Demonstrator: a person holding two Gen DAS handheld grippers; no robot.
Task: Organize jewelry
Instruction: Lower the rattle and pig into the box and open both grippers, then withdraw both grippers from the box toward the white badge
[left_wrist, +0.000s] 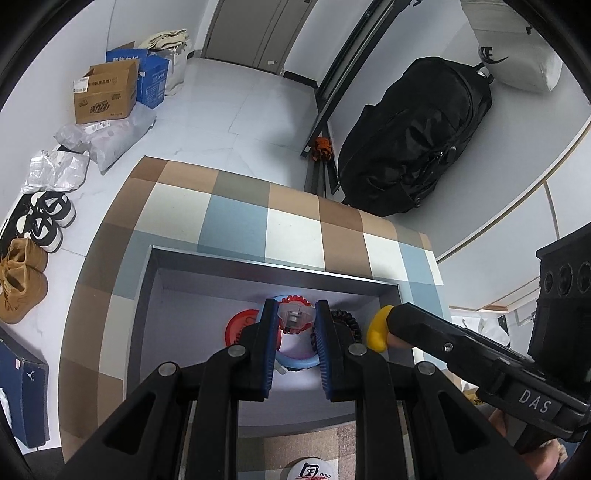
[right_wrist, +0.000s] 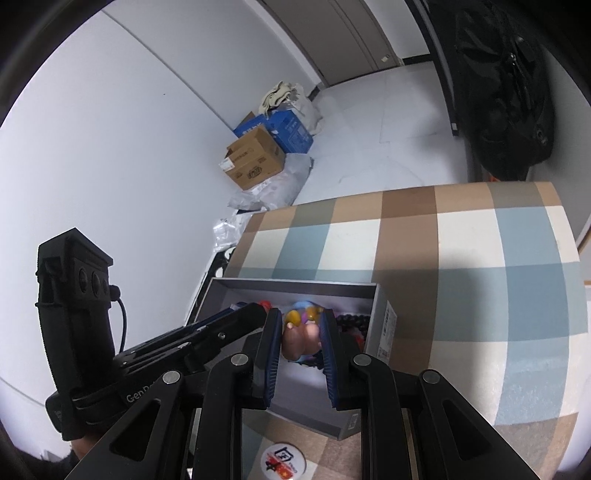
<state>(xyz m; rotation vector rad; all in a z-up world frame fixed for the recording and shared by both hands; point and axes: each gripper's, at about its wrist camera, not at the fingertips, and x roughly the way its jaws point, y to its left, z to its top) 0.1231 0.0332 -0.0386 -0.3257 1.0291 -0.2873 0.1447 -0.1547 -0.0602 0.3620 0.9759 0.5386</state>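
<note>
An open grey box (left_wrist: 273, 264) stands on the checked table. Inside lie a red-orange disc (left_wrist: 240, 325), a light blue ring (left_wrist: 295, 360), a red beaded bracelet (left_wrist: 293, 298) and a black beaded bracelet (left_wrist: 349, 319). My left gripper (left_wrist: 295, 314) hangs over the box, shut on a small clear plastic piece (left_wrist: 291, 316). My right gripper (right_wrist: 299, 321) is shut on a peach and yellow trinket (right_wrist: 299, 339) above the same box. In the left wrist view the right gripper (left_wrist: 391, 321) reaches in from the right with the trinket (left_wrist: 377, 330). The left gripper (right_wrist: 258, 310) shows beside it in the right wrist view.
A round printed badge (left_wrist: 308, 470) lies on the checked tablecloth (left_wrist: 236, 218) at the near edge. A black backpack (left_wrist: 413, 140) leans beyond the table's far right. Cardboard boxes (left_wrist: 105, 92), plastic bags and shoes (left_wrist: 22, 280) line the floor on the left.
</note>
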